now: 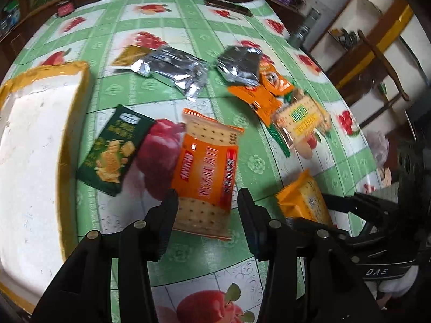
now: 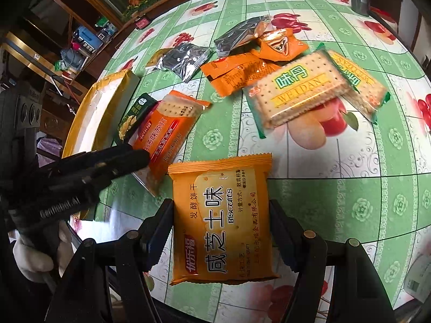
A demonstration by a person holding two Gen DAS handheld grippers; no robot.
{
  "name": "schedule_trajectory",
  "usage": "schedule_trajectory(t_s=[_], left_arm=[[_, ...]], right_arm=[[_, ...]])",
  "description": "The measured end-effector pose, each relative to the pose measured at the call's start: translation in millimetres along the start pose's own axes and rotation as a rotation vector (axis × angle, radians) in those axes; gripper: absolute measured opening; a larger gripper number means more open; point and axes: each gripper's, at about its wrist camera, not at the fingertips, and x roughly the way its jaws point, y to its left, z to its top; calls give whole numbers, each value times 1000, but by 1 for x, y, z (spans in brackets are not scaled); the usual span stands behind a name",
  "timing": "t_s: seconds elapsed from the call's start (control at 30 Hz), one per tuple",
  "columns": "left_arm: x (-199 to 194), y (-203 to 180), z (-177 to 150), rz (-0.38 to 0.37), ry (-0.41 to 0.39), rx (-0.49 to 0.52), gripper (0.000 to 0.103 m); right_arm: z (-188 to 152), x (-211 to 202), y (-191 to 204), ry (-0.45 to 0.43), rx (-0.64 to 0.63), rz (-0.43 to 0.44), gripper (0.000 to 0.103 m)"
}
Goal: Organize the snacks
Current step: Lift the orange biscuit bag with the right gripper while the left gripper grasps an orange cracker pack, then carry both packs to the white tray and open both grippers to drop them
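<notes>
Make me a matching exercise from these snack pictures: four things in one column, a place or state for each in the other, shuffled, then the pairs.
Things:
1. yellow biscuit pack
2. orange cracker pack
3. dark green snack pack
4. silver foil pack

Places or states:
A. lies beside the white box
B. gripped between the right gripper fingers
C. far side of the table, shiny side up
D. lies in front of the left gripper, jaws apart

Pairs: 1-B, 2-D, 3-A, 4-C

Colours on your worktop

Your worktop (image 2: 350, 188) wears green-and-white checks with red fruit; your biscuit pack (image 2: 221, 226) is orange-yellow, the soda cracker pack (image 1: 207, 167) orange, another packet (image 1: 113, 148) dark green, two wrappers (image 1: 172, 70) silver.
</notes>
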Motion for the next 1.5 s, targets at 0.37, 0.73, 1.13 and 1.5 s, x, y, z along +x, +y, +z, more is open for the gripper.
schedule_trajectory(t_s=[0.37,0.73,1.13,1.5], left_arm=[[30,-23,17,128,1,106,61],[48,-35,17,175,37,170,51],[-81,59,-20,136,-157,-109,51],[-97,199,-60,298,-106,-321,52]], right_arm=[[-17,-15,-14,-17,-2,16,71],[-21,-21,-9,-25,-27,16,71],[12,-13,68,-35,-161,101,71],[41,53,234,16,-383,213,70]])
